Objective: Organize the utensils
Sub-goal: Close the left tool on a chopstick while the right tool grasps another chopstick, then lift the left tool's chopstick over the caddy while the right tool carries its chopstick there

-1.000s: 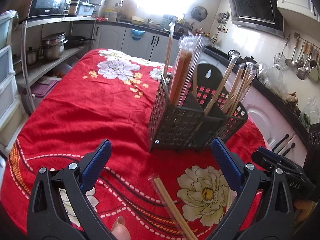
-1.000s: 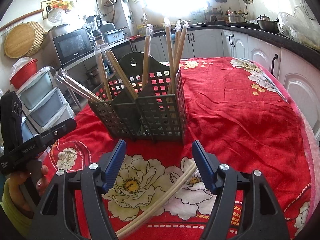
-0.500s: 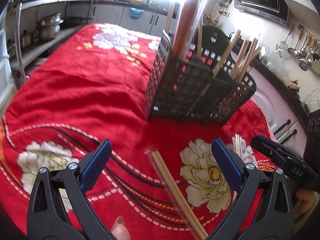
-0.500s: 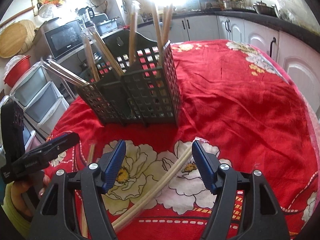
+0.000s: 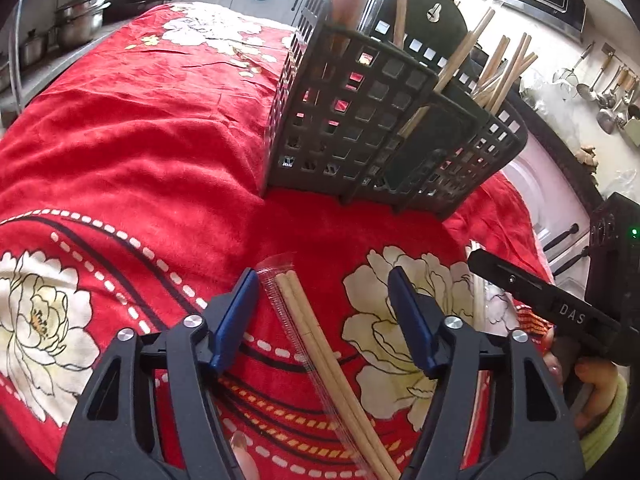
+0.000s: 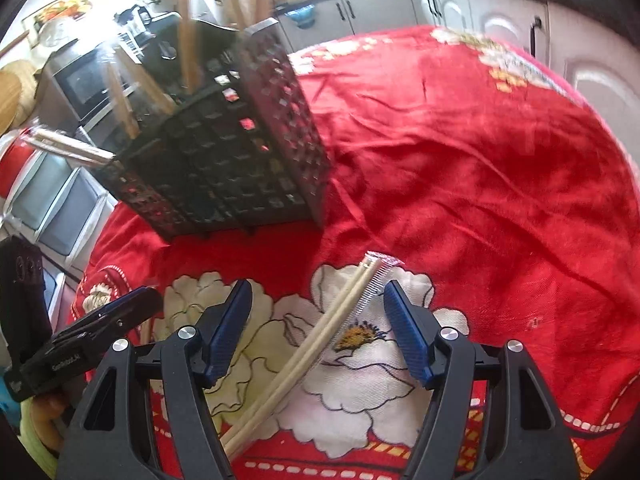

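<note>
A dark slotted utensil caddy (image 5: 360, 128) stands on the red flowered cloth and holds several wrapped chopstick pairs; it also shows in the right wrist view (image 6: 224, 168). My left gripper (image 5: 322, 316) is open, low over a wrapped pair of brown chopsticks (image 5: 324, 356) lying between its fingers. My right gripper (image 6: 318, 332) is open, low over a wrapped pair of pale chopsticks (image 6: 320, 336) lying diagonally between its fingers. Neither pair is gripped. Each gripper shows at the edge of the other's view.
The red cloth (image 5: 132, 140) covers the whole table. Shelves with pots (image 5: 80, 24) stand at the left, plastic drawers (image 6: 52, 200) beyond the table edge, kitchen cabinets (image 6: 460, 8) behind. Hanging ladles (image 5: 608, 88) line the right wall.
Both grippers have dropped towards the cloth and tilted down. Their jaws have narrowed but stay open around the chopsticks lying below them.
</note>
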